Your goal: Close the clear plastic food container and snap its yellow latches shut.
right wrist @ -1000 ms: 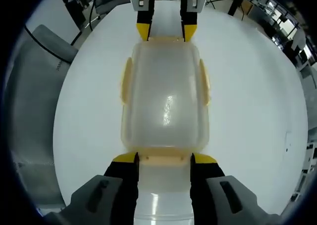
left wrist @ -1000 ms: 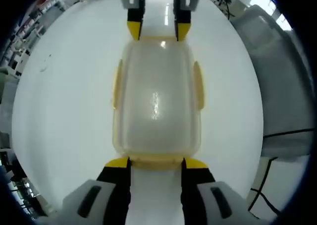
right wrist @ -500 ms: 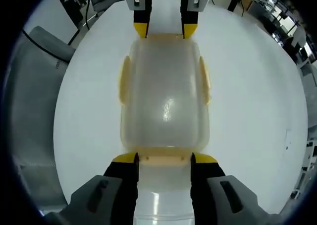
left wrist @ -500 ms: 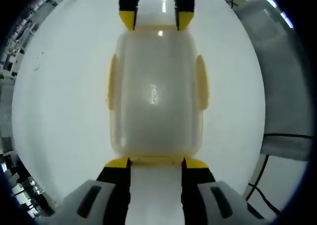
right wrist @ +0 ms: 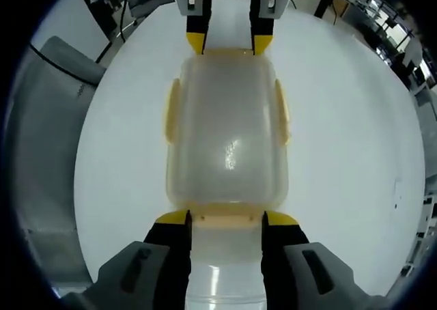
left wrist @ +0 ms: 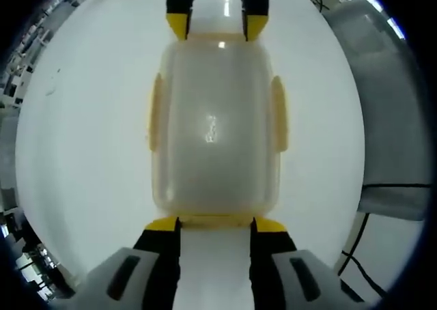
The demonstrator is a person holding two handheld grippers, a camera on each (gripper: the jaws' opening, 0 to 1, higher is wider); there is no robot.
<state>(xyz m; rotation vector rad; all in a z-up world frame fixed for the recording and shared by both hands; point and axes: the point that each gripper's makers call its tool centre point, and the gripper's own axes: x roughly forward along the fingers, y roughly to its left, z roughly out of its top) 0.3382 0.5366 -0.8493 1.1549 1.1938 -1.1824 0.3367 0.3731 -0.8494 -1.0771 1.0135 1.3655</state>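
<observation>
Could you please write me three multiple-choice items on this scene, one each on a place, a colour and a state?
1. Where does the container sit?
A. On a white table
B. In a sink
C. On a chair seat

2. What colour are the container's latches?
A. Blue
B. Yellow
C. Red

3. How do the jaws of the left gripper stand?
A. Shut tight together
B. Clamped on a side latch
C. Apart, tips at the container's near end

Answers:
1. A, since the white table spreads all round the container in both views.
2. B, since the flaps along its sides and ends are yellow.
3. C, since a gap shows between the jaws, whose yellow tips sit at the near end latch. The right gripper stands the same way at the opposite end.
</observation>
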